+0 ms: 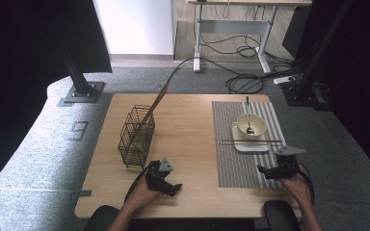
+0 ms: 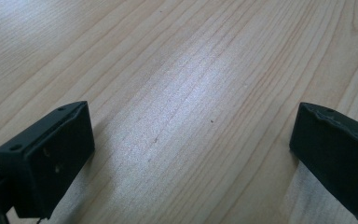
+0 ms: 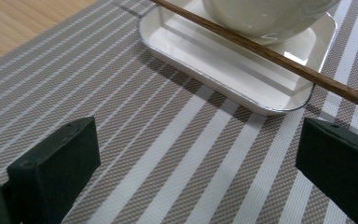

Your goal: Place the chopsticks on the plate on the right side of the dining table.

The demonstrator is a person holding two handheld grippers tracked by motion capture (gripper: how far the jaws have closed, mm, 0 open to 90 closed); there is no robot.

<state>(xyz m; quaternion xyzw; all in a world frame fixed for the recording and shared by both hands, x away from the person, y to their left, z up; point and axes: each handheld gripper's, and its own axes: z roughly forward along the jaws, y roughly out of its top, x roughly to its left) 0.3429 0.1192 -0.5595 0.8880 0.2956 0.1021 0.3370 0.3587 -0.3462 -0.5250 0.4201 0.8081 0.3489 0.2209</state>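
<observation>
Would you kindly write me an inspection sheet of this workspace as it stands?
Surface: wooden table, with a striped placemat on its right part.
Job's things: chopsticks lie across a white tray; a cream bowl on the tray holds a spoon.
Clutter: a wire basket stands on the table's left part.
Grippers: left claw open over bare wood; right claw open over the placemat, short of the tray.
Cables: one runs from the basket area off the far edge; more lie coiled on the floor under a desk.
Surroundings: grey carpet, black frame posts.
</observation>
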